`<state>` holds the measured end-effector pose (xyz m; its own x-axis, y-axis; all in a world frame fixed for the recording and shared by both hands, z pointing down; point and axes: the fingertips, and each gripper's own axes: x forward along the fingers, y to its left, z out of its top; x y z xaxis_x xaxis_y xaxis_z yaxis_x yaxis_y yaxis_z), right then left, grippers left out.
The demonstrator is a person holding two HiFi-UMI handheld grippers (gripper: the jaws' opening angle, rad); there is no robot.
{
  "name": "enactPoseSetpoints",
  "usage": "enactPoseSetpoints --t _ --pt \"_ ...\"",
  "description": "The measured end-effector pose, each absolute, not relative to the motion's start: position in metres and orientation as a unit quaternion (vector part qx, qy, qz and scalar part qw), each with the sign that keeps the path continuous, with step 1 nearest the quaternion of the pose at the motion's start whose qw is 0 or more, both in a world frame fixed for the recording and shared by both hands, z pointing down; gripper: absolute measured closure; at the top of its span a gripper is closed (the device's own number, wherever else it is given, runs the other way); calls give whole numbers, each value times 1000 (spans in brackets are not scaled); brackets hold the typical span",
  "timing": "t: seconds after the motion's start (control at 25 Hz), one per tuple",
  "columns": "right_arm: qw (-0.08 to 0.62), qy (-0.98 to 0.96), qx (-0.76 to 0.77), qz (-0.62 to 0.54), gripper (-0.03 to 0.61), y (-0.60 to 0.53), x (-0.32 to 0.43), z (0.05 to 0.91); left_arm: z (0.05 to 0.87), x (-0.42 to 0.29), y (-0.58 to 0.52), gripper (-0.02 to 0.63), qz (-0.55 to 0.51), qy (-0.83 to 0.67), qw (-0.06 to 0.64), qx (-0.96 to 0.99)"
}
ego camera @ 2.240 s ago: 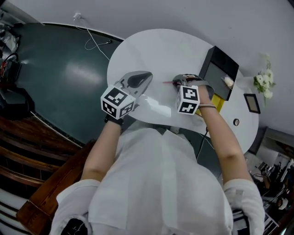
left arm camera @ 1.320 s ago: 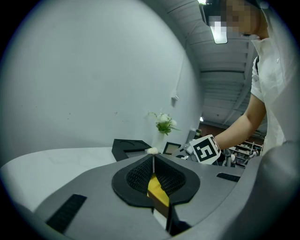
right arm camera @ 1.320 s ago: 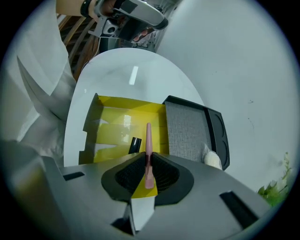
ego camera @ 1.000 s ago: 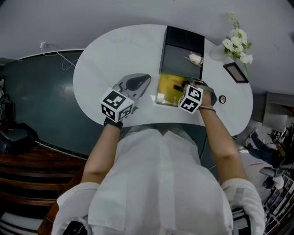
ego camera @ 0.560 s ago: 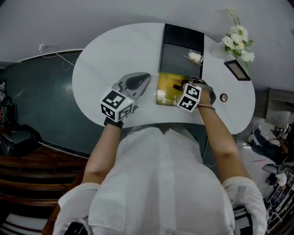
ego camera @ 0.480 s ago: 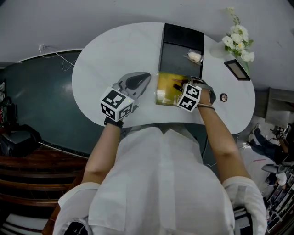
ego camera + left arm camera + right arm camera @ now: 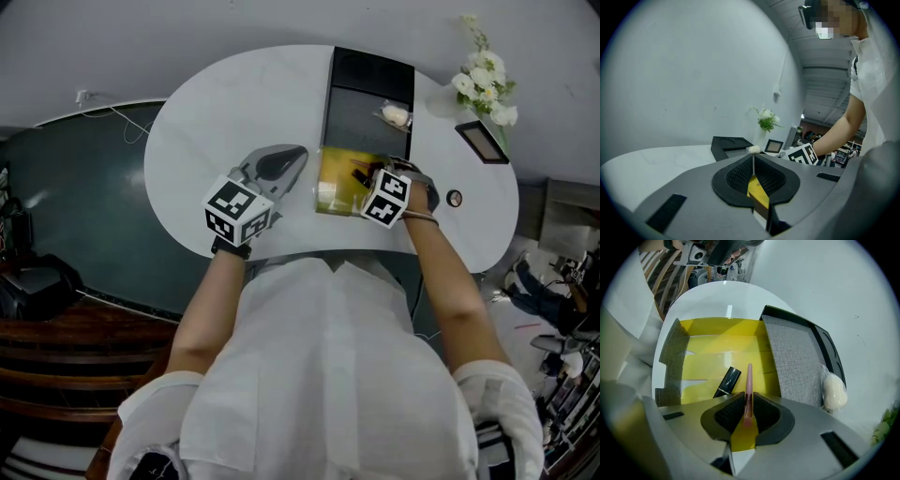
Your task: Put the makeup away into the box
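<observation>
The pink makeup pencil is pinched at its lower end between the pads of the right gripper, whose jaws are closed down on it to a narrow gap; its free end points out over the yellow floor of the box, above the floor rather than resting on it; a black tube already lies in that box just to the pencil's left, apart from it; beyond, the open lid with its grey lining carries a cream sponge near its far edge. A couple of seconds ago the same gripper held the pencil over bare table, well to the left of the box; by a second ago it was above the yellow compartment, and since then nothing has visibly shifted; so the carry looks finished, and what is left for this piece is, by my reading, lowering and release. The left gripper has its jaws together on nothing, level above the table beside the box, unmoved throughout; the sponge on the lid probably still needs putting away.
</observation>
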<state>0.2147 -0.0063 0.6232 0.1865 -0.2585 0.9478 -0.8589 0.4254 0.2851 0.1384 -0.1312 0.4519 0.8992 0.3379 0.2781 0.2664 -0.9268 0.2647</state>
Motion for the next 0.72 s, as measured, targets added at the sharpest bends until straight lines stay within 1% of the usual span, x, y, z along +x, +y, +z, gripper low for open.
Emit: enactPoseSetpoints --t 0.32,0.72 --pt "596 -588 488 246 531 -6 214 609 448 141 -126 588 157 163 109 968" --pt "557 -591 535 233 531 1 214 574 438 155 -105 588 150 185 101 966"
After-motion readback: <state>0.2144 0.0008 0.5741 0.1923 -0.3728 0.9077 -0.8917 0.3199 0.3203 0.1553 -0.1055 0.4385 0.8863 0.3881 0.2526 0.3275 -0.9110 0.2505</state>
